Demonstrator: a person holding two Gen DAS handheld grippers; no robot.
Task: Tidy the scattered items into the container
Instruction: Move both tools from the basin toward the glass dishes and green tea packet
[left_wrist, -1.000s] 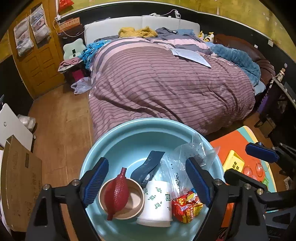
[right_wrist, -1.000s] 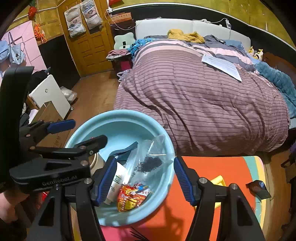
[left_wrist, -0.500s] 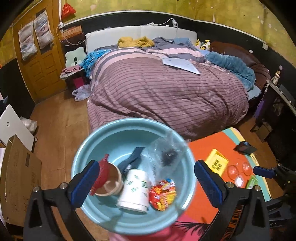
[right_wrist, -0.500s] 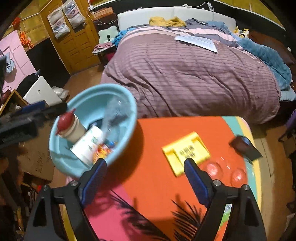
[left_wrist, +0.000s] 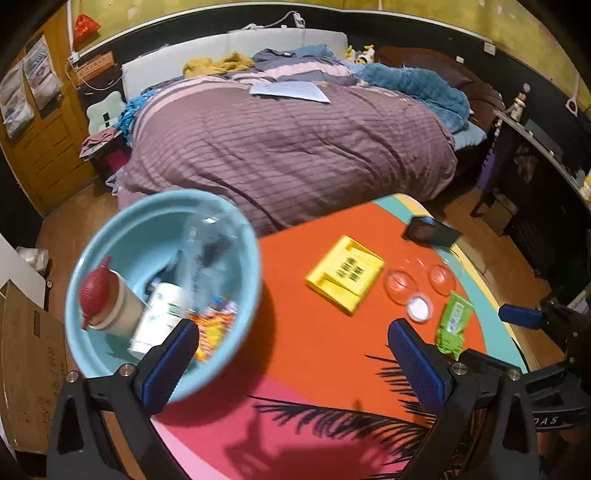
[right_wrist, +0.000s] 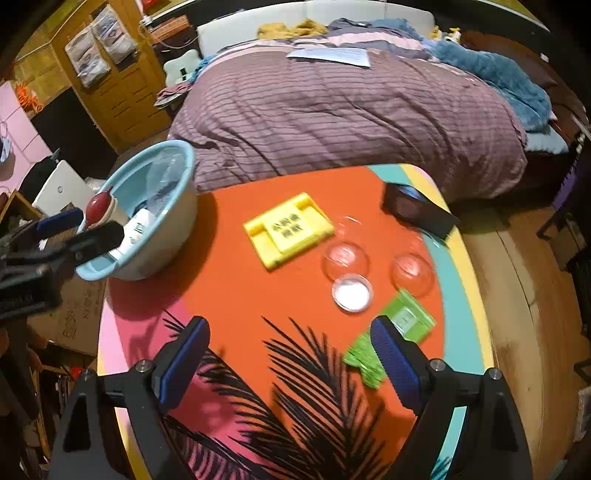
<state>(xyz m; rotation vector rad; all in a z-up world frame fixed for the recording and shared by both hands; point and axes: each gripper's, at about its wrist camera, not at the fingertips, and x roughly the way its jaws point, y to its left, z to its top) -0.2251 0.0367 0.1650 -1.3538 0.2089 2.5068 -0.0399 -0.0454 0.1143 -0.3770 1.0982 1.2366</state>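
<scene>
A light blue basin (left_wrist: 110, 236) (right_wrist: 159, 236) stands on the table's left end. It holds a red bulb (left_wrist: 94, 291) in a beige bowl, a white paper cup (left_wrist: 159, 317), a snack packet (left_wrist: 214, 325) and a clear bag (left_wrist: 210, 236). On the orange mat lie a yellow tray (left_wrist: 345, 273) (right_wrist: 290, 229), two clear domes (right_wrist: 345, 260), a small white-filled dish (right_wrist: 351, 293) and a green packet (left_wrist: 452, 325) (right_wrist: 406, 317). My left gripper (left_wrist: 291, 350) hangs open over the mat right of the basin. My right gripper (right_wrist: 288, 343) is open over the palm print, empty.
A black box (right_wrist: 417, 208) sits at the table's far right corner. Beyond the table is a bed with a purple striped quilt (left_wrist: 288, 147). A cardboard box (left_wrist: 22, 369) stands on the floor to the left, below the basin.
Both grippers have swung right, away from above the basin and out over the mat. Their jaws stand wider, and the clear bag once between the right fingers lies in the basin.
</scene>
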